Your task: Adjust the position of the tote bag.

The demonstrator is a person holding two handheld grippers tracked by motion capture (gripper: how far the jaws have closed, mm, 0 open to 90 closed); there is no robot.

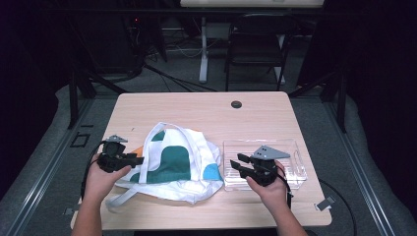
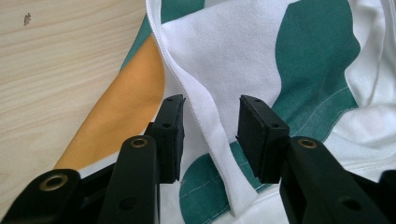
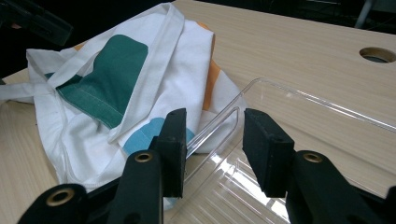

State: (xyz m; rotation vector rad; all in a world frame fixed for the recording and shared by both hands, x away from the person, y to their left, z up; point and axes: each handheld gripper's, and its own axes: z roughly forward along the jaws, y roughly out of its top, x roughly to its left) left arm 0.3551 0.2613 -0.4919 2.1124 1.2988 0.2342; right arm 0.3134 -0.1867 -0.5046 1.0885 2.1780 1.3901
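At the near table edge, working outward:

Left gripper (image 1: 129, 160): jaws part-open, astride a white fabric fold of the tote bag (image 1: 177, 164) — pads not yet pressing, nothing held. In the left gripper view the fold runs up between the jaws, nearer the left pad.

Right gripper (image 1: 239, 162): jaws part-open, straddling the near-left corner wall of the clear tray (image 1: 295, 147); the right gripper view shows gaps both sides, so no grip yet.

Bag position: crumpled flat at table centre-left, white w/ green, teal and orange patches; its right edge touches or overlaps the tray's left wall. Strap (image 1: 120, 196) trails toward the near edge.

Step in hand (judged): pre-grasp on both items — prob. bag to be handled w/ tray steadied.

Next move needs: left jaws to close on the fold w/o slipping off; right to close square on the thin wall.

Obstruction: bag cloth against the tray corner may get pinched.

Beyond: cable hole (image 1: 236, 104) in the table (image 1: 196, 108); chair (image 1: 258, 39) farther back.
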